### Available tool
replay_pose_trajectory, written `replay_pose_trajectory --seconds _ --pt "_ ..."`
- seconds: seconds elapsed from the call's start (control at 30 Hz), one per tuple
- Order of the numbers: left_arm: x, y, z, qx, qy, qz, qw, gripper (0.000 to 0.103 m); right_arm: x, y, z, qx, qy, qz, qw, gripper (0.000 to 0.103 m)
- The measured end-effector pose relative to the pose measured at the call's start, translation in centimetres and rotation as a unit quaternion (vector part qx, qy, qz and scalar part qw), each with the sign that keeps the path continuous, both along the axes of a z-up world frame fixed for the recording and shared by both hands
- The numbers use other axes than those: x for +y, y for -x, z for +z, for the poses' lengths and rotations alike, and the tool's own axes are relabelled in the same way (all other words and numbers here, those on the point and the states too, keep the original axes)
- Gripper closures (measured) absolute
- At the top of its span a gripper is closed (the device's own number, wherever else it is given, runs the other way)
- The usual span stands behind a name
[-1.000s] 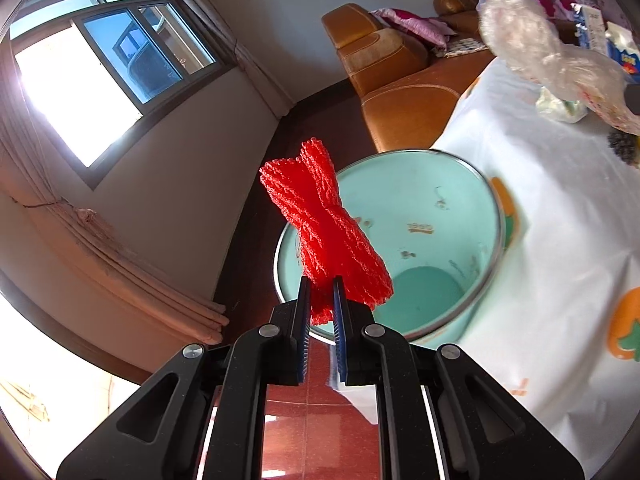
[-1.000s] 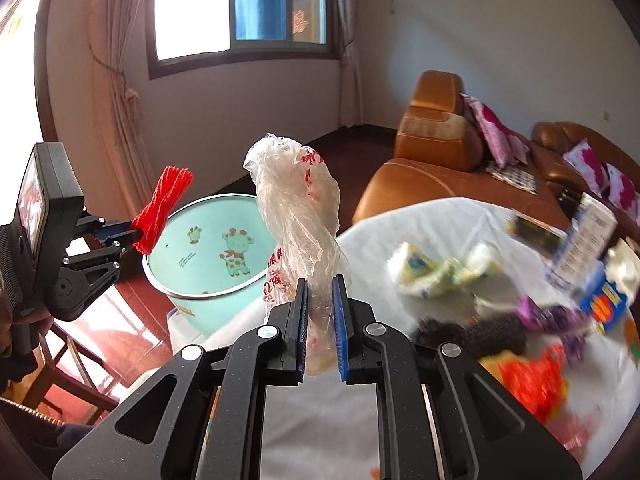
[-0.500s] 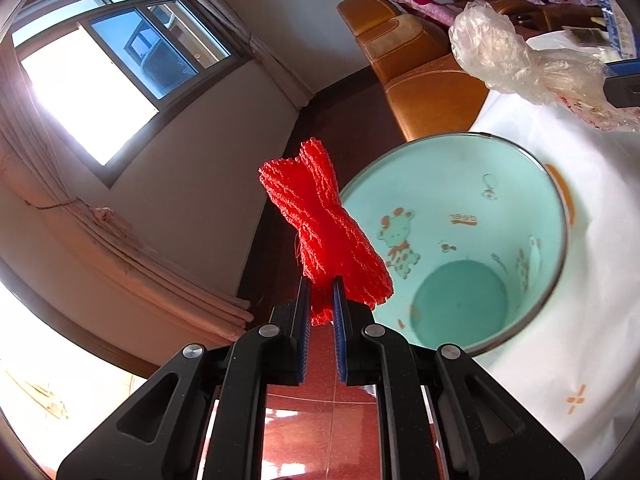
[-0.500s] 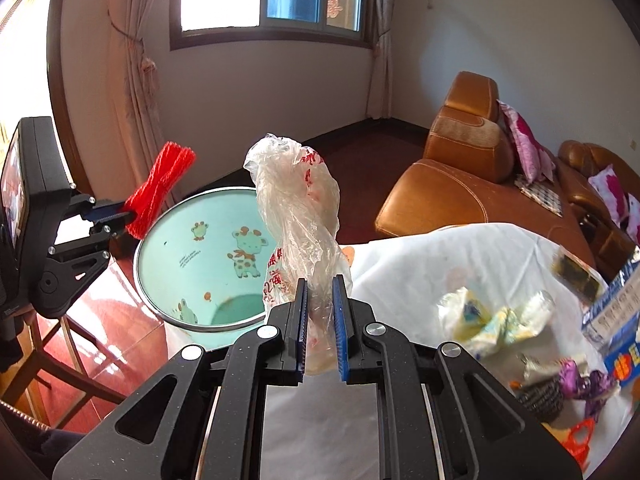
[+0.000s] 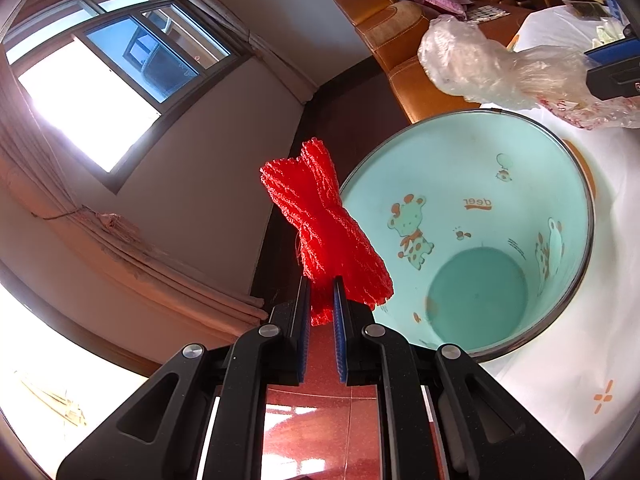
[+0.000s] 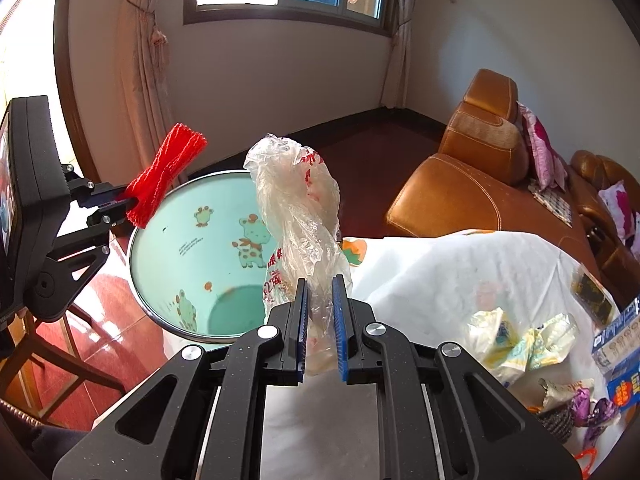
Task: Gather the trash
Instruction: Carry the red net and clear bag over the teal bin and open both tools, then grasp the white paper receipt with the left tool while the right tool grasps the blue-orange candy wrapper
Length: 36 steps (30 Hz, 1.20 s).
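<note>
Here both grippers are clamped on trash beside the bin point(image 5: 472, 240). The left gripper point(image 5: 321, 312) pinches a red net point(image 5: 324, 228) near its lower end, so most of the net sticks up past the tips, close to the bin's rim on the window side. The right gripper point(image 6: 320, 312) is closed on a clear bag point(image 6: 298, 216), which rises above the jaws in front of the bin mouth. The bin stands on the floor, tight against the table point(image 6: 460, 272), and looks empty.

The main risk, as I judge it, is a miss on release. The net hangs near the rim, not clearly over the opening, so let go from here it could land on the rim or the floor point(image 5: 320, 420). Its mesh may also snag on the ridged pads and cling when the jaws part. The bag is light and bulky; it could drift, catch on the rim, or drape over the table edge. Both pieces head for one mouth, so the grippers could bump.

The left view looks down into the bin and shows its bare bottom, which the right view shows only in part. The right view shows the left gripper from the side, plus the wrappers point(image 6: 516, 340) left on the table and a blue box point(image 6: 620, 360), all nearly absent from the left view.
</note>
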State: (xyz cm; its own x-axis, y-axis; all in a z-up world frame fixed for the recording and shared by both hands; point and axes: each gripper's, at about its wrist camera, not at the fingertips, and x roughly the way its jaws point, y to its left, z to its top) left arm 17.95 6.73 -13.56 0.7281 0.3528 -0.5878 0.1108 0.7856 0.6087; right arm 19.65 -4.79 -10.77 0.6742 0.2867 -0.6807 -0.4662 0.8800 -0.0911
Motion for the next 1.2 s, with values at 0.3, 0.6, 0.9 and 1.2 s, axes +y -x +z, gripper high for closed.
replay_pose_trajectory --seconds 0.3,0.6,0.9,1.2 --pt "0.0 0.1 0.3 -0.008 0.01 -0.005 0.9999 0.071 0.7 -0.5 0.1 -0.008 -0.005 0.002 1.0 0.079" --pt "-0.2 0.3 0.7 -0.025 0.009 -0.008 0.9996 0.043 0.0 -0.2 0.6 -0.019 -0.023 -0.017 0.999 0.056" --pt "-1.2 1.6 1.6 -0.033 0.02 -0.015 0.9992 0.037 -3.2 1.8 2.1 -0.017 -0.042 -0.077 0.996 0.05" --pt "-7.8 6.9 1.4 -0.003 0.078 -0.101 0.9918 0.025 -14.2 13.3 4.4 -0.051 -0.056 -0.208 0.975 0.039"
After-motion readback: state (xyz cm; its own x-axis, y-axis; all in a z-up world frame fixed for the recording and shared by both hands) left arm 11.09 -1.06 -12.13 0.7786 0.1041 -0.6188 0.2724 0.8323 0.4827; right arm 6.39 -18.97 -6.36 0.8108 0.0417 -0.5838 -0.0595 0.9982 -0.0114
